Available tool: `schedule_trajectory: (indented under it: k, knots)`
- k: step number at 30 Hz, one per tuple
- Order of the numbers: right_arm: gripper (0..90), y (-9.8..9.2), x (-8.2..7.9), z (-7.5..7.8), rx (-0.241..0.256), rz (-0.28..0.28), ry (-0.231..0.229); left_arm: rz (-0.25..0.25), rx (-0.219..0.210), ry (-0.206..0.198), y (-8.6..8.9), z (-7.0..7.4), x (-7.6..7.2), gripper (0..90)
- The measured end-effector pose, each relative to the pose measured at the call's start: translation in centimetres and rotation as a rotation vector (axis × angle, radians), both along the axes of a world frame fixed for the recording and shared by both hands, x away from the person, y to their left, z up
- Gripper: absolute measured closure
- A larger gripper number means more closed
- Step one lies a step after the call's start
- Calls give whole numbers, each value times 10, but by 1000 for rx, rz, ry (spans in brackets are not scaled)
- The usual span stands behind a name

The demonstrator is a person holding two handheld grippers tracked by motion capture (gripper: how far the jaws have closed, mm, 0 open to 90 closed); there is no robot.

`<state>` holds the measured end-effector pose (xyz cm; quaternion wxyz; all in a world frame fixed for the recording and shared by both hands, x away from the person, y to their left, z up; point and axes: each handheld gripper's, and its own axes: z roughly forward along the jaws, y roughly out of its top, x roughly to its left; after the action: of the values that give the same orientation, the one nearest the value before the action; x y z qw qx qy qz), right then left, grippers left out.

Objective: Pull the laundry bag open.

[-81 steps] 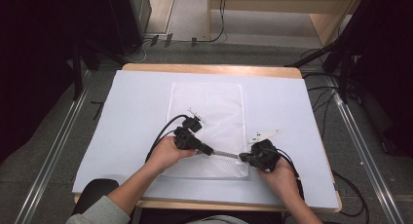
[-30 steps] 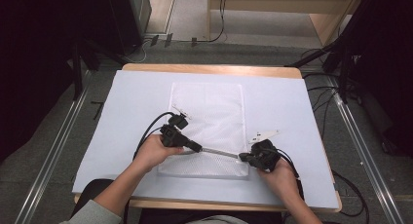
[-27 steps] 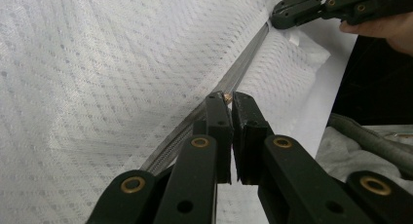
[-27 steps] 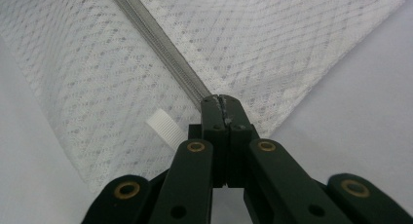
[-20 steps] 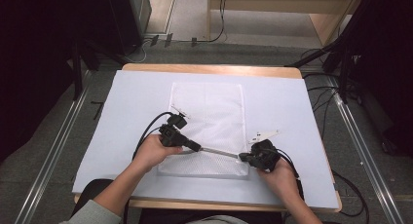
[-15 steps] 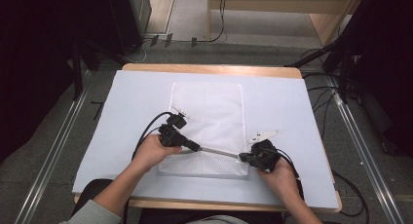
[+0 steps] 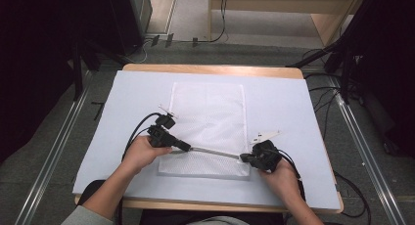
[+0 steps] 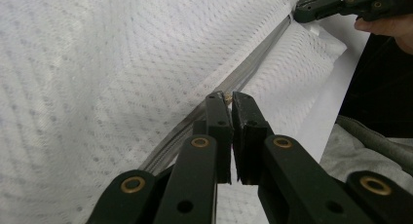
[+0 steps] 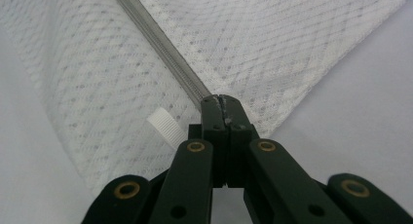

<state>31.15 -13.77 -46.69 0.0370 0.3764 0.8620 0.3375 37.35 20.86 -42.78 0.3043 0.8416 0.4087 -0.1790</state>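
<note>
Mesh laundry bag (image 7: 208, 122) lies flat beyond both claws, its zipper (image 7: 215, 152) stretched between them: right gripper (image 9: 220, 98) pinches the zipper end, left gripper (image 8: 228, 96) pinches the slider, so sliding along comes next.

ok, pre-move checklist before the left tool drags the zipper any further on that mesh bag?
1. Left tool closed on the zipper pull: ok, small brass piece between the tips.
2. Right tool clamped on the zipper's end: ok, jaws fully shut on it.
3. Zipper taut between the tools: ok, straight line in the high view.
4. Mesh bag flat on the white mat: ok beyond the zipper; the near edge is lifted.
5. White tab clear of the zipper: ok, it lies beside it.
6. Slider engaged on the teeth: cannot tell, hidden by the jaws.
</note>
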Motion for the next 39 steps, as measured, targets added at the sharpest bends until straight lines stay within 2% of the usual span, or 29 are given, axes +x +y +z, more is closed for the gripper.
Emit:
schedule_trajectory:
  k: [14,19,21,28,30,32,36,39]
  knots:
    - [900,0,1,0,-4,5,0,43,-2,-2,21,3,-1,882]
    - [900,0,2,0,-6,14,-1,54,10,2,26,2,-2,882]
    - [900,0,2,0,-6,20,-5,63,34,-19,28,3,-3,881]
    - [900,-1,2,-1,-3,35,-20,89,24,-3,40,2,-5,881]
    - [900,-1,3,-1,-1,40,-10,95,13,12,43,1,-5,881]
    - [900,-2,4,-1,6,45,-4,98,22,9,45,1,-6,881]
    - [900,-2,4,-1,3,45,-9,98,13,24,48,0,-8,881]
    - [900,-2,5,-1,0,57,-9,111,37,13,51,0,-10,882]
